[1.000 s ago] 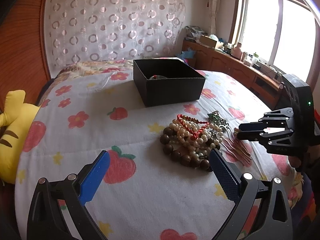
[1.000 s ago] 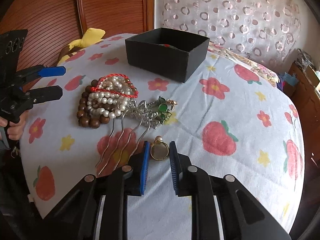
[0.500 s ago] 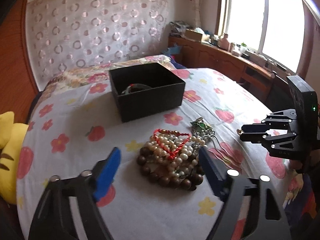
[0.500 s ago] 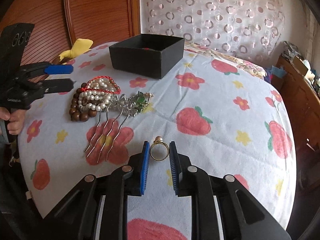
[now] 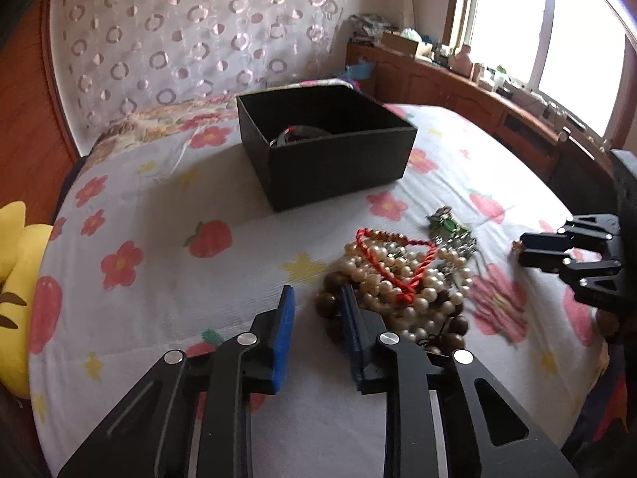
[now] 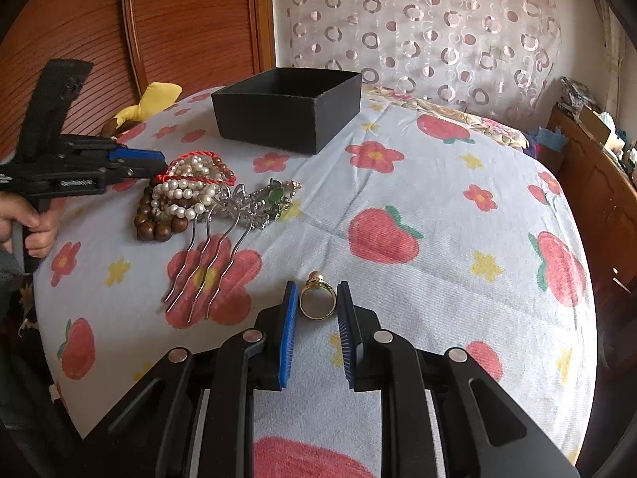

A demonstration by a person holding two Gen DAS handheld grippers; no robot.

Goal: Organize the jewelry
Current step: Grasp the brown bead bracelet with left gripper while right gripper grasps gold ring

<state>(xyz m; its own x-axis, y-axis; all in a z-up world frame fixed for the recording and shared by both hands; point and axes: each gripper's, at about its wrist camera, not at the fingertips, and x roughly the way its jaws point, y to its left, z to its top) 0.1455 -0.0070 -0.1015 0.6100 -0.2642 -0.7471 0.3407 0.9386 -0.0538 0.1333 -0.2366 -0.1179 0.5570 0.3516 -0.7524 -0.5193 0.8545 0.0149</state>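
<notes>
A heap of jewelry point(image 5: 398, 279) lies on the bedspread: pearl strands, a red cord and a brown wooden bead bracelet point(image 5: 326, 302). My left gripper point(image 5: 317, 310) sits at the heap's near-left edge, its jaws closing around a wooden bead; a gap still shows at the left pad. In the right wrist view that gripper point(image 6: 161, 163) points into the heap point(image 6: 183, 195). My right gripper point(image 6: 317, 290) is shut on a gold ring point(image 6: 316, 282), held above the bedspread. The black box point(image 5: 326, 151) stands open farther back, with an item inside.
A silver hair comb with green stones point(image 6: 254, 203) lies beside the heap. A yellow plush toy point(image 5: 16, 279) sits at the bed's left edge. A wooden headboard point(image 6: 179, 20), a patterned curtain and a cluttered wooden cabinet point(image 5: 477, 91) under the window surround the bed.
My left gripper has moved in on the heap and its jaws have narrowed from wide open to a small gap. The right gripper still holds the ring; it shifted early, then stayed.
</notes>
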